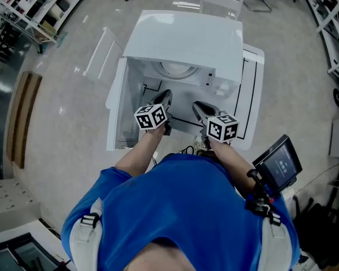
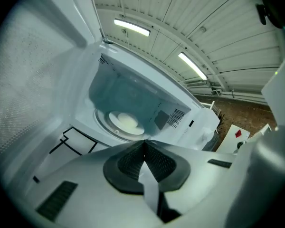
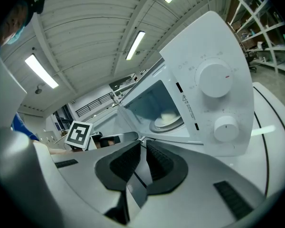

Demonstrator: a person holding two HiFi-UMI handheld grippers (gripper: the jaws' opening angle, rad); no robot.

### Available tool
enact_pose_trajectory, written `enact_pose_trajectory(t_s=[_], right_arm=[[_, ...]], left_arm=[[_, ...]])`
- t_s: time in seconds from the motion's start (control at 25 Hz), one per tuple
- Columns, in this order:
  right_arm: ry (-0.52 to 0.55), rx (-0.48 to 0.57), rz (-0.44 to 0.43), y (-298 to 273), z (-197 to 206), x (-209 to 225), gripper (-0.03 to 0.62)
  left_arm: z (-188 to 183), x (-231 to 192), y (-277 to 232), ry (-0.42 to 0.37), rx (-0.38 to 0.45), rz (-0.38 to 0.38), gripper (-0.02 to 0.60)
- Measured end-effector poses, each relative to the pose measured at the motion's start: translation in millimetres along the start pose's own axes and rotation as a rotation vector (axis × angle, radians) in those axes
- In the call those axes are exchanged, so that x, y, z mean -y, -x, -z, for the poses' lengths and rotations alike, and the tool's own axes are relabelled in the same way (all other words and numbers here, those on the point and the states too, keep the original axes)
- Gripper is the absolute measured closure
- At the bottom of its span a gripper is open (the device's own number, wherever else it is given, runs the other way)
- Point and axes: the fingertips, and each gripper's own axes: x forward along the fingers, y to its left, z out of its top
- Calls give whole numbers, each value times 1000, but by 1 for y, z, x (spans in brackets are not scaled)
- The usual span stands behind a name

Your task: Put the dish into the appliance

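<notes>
- Left tongs [image 2: 143, 145] and right tongs [image 3: 143, 148] are both clenched, empty.
- The dish [image 2: 126, 122] sits ahead of them, inside the microwave [image 1: 183, 41]; the placing looks done.
- Next, probably: swing the door [image 1: 116, 106], left of the left tongs, closed.

The microwave [image 1: 183, 38] stands on the table [image 1: 253, 78] with its door [image 1: 116, 106] swung open to the left, and the dish [image 2: 127, 122] lies on the turntable [image 2: 103, 123] inside the cavity. Two knobs [image 3: 213, 79] sit one above the other on the panel right of the cavity. The left gripper [image 1: 163, 99] and right gripper [image 1: 200, 108] are side by side before the opening, apart from the dish
</notes>
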Motion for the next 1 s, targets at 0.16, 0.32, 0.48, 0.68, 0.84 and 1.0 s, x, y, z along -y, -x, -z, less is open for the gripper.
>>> enact_pose_trajectory(t_s=[0.16,0.32,0.48,0.68,0.84,1.0], right_arm=[[-2,7,21,7,5,-3,556],[0,10,47,19,16,-13,591],[1,13,69,25,20,-6,591],[11,7,73,31,27,-2,592],[34,7,58,40,25,-7,592],[54,-3,23,41,26,-8,592]], left_arm=[[6,6,19,2,3,17,575],[15,12,42,7,6,38,575],[22,19,43,10,5,64,575],[29,23,50,5,15,67,575],[33,32,63,-3,28,57,575],[43,33,76,-1,57,15,575]])
